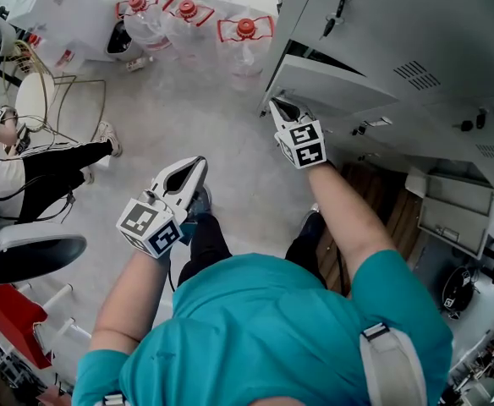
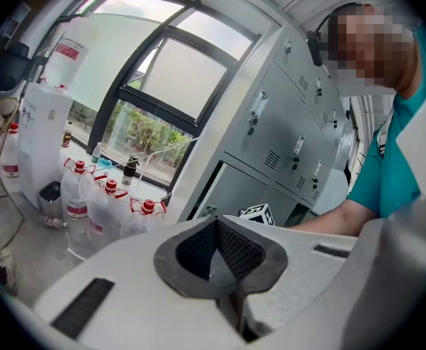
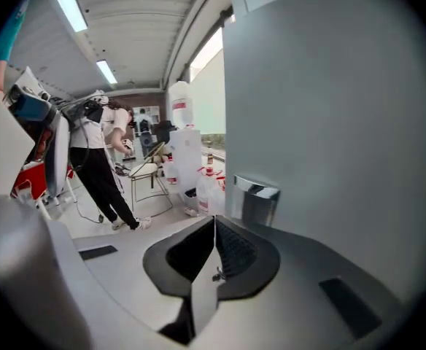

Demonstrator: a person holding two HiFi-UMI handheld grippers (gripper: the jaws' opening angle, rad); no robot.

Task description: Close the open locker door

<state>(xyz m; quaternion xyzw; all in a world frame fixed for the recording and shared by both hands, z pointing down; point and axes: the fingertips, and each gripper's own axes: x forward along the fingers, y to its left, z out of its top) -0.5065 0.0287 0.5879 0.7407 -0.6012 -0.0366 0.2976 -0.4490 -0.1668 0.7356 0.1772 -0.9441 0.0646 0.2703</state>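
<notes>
at far left a seated person in black trousers (image 1: 57, 166) is well apart from us. 3 clear water bottles with red caps (image 1: 188, 15) stand on the grey floor (image 1: 188, 117) ahead. our left gripper (image 1: 198, 167) hangs over bare floor, jaws pressed together, nothing between them. further right, our right gripper (image 1: 277, 106) is likewise closed and empty, its tip at the free edge of the light grey sheet-metal locker door (image 1: 340, 87), which stands swung out from the lower row of the grey locker bank (image 1: 416, 24); whether it touches, we cannot tell. in the right gripper view a shiny chrome latch (image 3: 255, 199) sits just beyond the jaws. we judge the door light, stiff and smooth, swinging easily on its hinges; it needs no grasp, only a push with closed jaws on the flat face near the latch edge, where painted metal may let the tip slide. the bottles are near the door, yet the swing toward the cabinet looks free.
</notes>
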